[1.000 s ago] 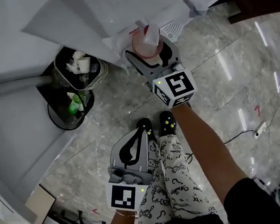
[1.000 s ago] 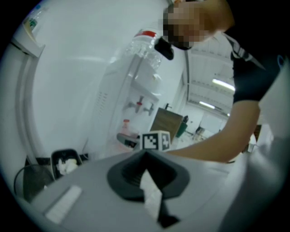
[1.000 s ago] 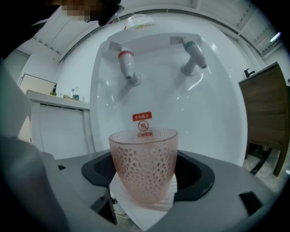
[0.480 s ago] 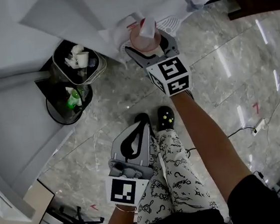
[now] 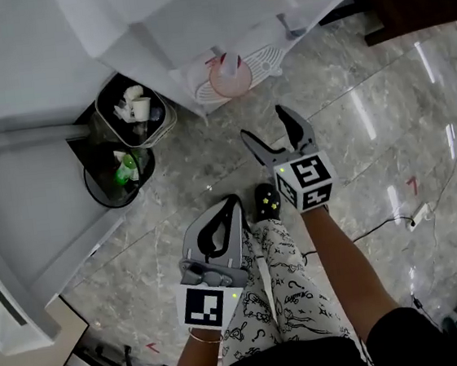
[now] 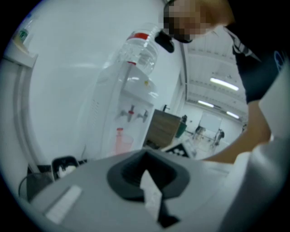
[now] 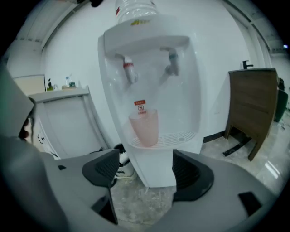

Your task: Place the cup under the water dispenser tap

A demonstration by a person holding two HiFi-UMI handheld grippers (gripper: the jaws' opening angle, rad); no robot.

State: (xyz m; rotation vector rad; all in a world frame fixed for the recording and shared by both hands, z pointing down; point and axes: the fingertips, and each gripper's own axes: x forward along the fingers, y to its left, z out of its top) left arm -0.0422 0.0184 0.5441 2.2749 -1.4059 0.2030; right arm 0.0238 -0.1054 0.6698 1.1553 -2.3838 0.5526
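Observation:
A translucent pink cup (image 5: 229, 78) stands upright on the white water dispenser's drip tray (image 5: 267, 56). In the right gripper view the cup (image 7: 145, 128) sits below the red tap (image 7: 129, 70), with the blue tap (image 7: 172, 63) to its right. My right gripper (image 5: 270, 128) hangs open and empty, a short way back from the dispenser and apart from the cup. Its two dark pads (image 7: 102, 167) frame the dispenser base. My left gripper (image 5: 219, 224) is shut and empty, held low over the person's legs. The left gripper view shows the cup (image 6: 120, 140) far off, beneath the water bottle (image 6: 138, 50).
A waste bin (image 5: 132, 113) with used cups stands left of the dispenser, with a dark bin (image 5: 113, 176) holding a green bottle beside it. A wooden cabinet (image 7: 253, 104) stands right of the dispenser, white furniture (image 7: 68, 122) to its left. A cable (image 5: 397, 220) lies on the marble floor.
My right gripper has opened, let go of the cup and drawn back from the dispenser. The cup stays on the drip tray. The left gripper has barely moved.

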